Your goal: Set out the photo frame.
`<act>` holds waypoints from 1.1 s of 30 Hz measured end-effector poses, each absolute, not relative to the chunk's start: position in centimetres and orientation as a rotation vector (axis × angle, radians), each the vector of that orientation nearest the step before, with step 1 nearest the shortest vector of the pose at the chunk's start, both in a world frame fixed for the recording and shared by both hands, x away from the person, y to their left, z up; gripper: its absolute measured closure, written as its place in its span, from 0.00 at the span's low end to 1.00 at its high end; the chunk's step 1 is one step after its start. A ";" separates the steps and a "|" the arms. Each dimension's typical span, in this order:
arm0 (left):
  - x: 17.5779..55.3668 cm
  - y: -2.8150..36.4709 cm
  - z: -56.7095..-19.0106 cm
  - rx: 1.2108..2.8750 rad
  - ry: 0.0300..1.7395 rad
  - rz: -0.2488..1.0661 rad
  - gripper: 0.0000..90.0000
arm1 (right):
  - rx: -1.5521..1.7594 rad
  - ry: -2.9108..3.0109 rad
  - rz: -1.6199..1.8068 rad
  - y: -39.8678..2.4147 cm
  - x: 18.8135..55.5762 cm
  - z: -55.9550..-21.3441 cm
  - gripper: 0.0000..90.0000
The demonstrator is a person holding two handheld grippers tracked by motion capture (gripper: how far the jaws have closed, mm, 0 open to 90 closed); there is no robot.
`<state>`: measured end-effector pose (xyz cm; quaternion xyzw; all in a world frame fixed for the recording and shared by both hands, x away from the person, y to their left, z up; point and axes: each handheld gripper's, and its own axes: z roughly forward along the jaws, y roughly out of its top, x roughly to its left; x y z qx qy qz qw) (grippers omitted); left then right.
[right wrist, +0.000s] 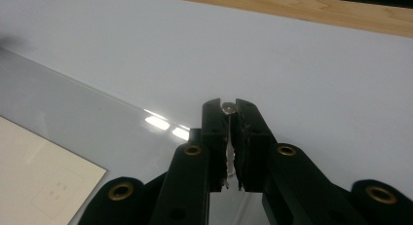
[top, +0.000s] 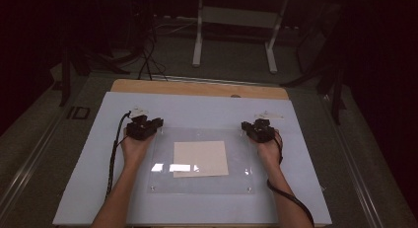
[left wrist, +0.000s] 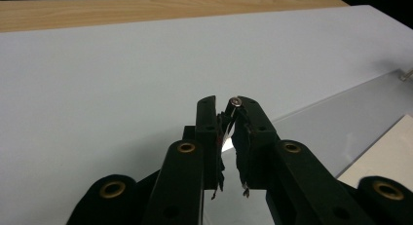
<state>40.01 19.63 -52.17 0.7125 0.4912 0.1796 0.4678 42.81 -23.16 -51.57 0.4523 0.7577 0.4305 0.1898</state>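
A clear acrylic sheet (top: 202, 159) lies flat on the white surface (top: 98, 178), with a cream paper (top: 200, 159) under its middle. The left gripper (top: 148, 125) sits at the sheet's far left corner, its jaws nearly together around a small metal stud (left wrist: 236, 102) there. The right gripper (top: 254, 129) sits at the far right corner, its jaws likewise closed on a small round stud (right wrist: 227, 108) at the sheet's edge.

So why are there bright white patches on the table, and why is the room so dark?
High view: lamp glare on the clear sheet, surroundings nearly black. Right gripper view: glare streaks on the same sheet. Left gripper view: evenly lit white table, jaws close up.
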 end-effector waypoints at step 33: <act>42.1 20.1 -52.4 1.693 1.304 0.277 0.91 | 1.359 2.216 1.180 -23.2 44.8 -50.9 0.95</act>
